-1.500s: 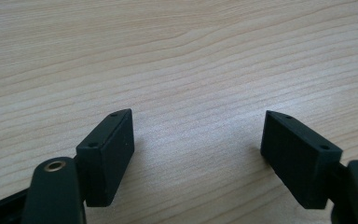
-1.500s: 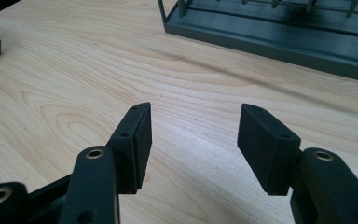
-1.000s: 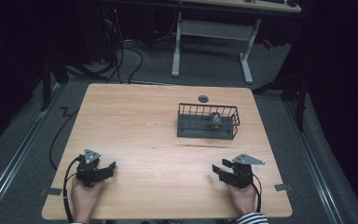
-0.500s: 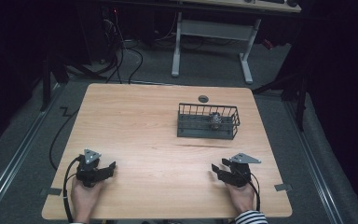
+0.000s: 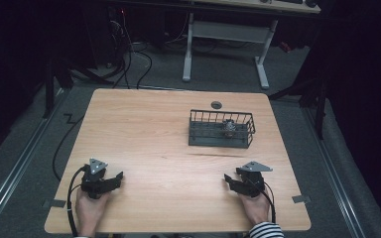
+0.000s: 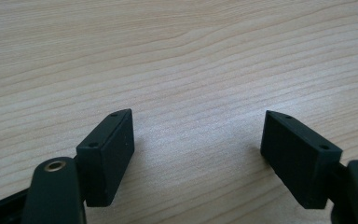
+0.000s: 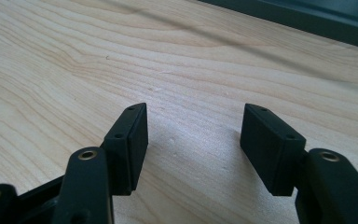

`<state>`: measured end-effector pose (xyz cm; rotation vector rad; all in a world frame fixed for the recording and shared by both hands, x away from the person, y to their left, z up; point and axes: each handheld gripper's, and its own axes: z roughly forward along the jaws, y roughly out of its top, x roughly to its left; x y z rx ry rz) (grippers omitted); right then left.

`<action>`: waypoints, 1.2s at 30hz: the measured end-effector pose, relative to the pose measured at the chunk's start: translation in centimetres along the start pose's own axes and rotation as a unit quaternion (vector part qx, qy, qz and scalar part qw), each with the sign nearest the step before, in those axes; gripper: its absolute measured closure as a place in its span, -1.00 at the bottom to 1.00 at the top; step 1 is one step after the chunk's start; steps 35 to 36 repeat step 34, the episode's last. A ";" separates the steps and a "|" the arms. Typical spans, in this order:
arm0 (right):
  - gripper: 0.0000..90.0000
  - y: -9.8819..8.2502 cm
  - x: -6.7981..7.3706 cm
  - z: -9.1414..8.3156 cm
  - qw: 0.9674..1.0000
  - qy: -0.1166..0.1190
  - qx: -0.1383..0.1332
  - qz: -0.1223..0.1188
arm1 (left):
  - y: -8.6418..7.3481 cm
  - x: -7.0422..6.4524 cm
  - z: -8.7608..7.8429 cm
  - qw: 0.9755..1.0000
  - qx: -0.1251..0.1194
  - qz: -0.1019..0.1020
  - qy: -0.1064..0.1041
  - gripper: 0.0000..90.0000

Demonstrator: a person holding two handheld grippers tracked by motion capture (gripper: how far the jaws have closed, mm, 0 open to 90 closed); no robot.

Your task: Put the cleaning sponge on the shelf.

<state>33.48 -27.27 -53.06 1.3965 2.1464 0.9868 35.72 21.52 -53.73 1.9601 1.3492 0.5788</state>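
Right gripper (image 5: 235,184) jaws just opened wider, nothing between; left gripper (image 5: 110,180) open, empty. Reach slowly toward basket (image 5: 221,141), aim straight.

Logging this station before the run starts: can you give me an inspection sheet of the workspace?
Surface: light wooden table, bare grain between the jaws in both gripper views.
Job's things: dark wire basket far right of centre, a small greyish object inside.
Clutter: small dark round disc behind the basket.
Grippers: left gripper and right gripper rest near the front edge; jaws apart, nothing between; right's have just been opening.
Cables: black cable trails from the left gripper.
Surroundings: grey floor, white desk frame behind.
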 end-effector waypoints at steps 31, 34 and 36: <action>-0.21 0.0 0.5 0.1 0.999 -0.021 0.009 -0.026 | 0.0 -0.1 0.0 1.000 0.003 0.004 -0.003 -0.46; -0.23 0.0 0.5 0.1 0.999 -0.022 0.010 -0.025 | 0.0 -0.1 0.0 1.000 0.003 0.006 -0.002 -0.47; -0.23 0.0 0.5 0.1 0.999 -0.022 0.010 -0.025 | 0.0 -0.1 0.0 1.000 0.003 0.006 -0.002 -0.47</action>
